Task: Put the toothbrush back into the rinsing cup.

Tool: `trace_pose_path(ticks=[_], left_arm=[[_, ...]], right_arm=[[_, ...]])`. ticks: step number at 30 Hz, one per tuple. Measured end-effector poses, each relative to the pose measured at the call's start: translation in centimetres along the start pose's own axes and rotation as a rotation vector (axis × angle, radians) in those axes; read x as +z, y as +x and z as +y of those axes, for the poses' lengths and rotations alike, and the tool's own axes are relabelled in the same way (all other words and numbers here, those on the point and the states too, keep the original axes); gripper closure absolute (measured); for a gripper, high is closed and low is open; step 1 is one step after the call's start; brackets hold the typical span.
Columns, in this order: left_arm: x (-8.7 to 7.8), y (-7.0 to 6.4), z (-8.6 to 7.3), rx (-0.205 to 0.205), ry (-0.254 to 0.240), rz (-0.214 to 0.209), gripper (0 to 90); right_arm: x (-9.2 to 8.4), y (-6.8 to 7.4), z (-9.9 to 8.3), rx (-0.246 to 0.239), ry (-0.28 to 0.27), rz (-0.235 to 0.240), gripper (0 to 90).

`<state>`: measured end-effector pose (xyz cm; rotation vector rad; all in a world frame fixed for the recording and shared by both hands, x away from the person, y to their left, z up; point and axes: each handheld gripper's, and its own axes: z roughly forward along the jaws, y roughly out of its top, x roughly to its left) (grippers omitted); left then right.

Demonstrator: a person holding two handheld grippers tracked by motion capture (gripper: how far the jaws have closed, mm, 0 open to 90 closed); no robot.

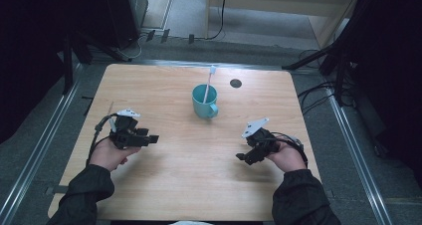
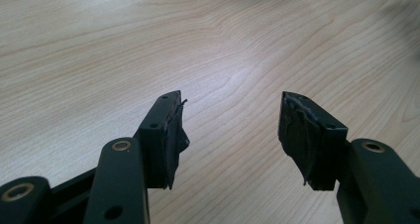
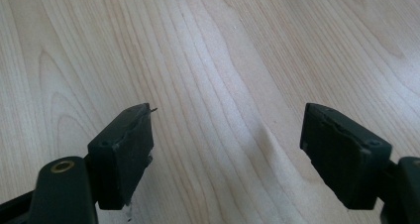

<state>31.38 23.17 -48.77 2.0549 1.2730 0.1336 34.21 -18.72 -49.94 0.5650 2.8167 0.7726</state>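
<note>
High view: wooden table [image 1: 189,185] w/ a teal mug [image 1: 204,101] standing upright near the centre, slightly toward the far side, handle facing the person's side and a bit right. A toothbrush [image 1: 209,83] stood in the mug, leaning toward the far edge, its head sticking up over the rim. A small dark round spot [image 1: 236,83] sat on the tabletop just right of the brush head, near the far edge.

Left gripper [image 1: 149,140] was held in the person's left hand [image 1: 110,154] at the table's left side, jaws pointing right toward the middle; mug well apart from it, further off and to the right. Right gripper [image 1: 243,157] was in the right hand [image 1: 287,156] at the table's right side, jaws pointing left and a bit toward the person; mug also well apart, further off and to the left. Grey plates topped both tools, cables trailing back by the wrists. Dark sleeves came in from the bottom edge.

Left gripper view: left gripper [image 2: 230,117] had its 2 black jaws spread wide, nothing between them, bare wood grain below; pads looked worn w/ tape curling at the edges. Right gripper view: right gripper [image 3: 228,122] also had its 2 jaws spread wide, empty, over bare wood. Can't tell from the pics whether either tool touched the tabletop.
</note>
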Motion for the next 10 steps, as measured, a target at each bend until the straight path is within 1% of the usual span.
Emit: trace_pose_path(ticks=[2, 4, 5, 10], left_arm=[[0.02, 0.11, -0.07, -0.004, 0.003, -0.003, 41.9], [0.11, 0.21, -0.15, 0.002, 0.009, -0.001, 41.7], [0.21, 0.22, -0.17, -0.002, 0.014, -0.003, 41.7], [0.75, 0.24, -0.13, 0.006, 0.043, -0.008, 40.5]], right_arm=[[0.06, -0.01, 0.10, -0.004, 0.000, 0.002, 20.7], [0.13, 0.01, 0.17, -0.010, 0.000, 0.004, 20.7], [0.14, 0.04, 0.19, -0.010, 0.002, 0.003, 20.7], [0.15, 0.09, 0.13, -0.013, 0.001, 0.007, 20.7]])
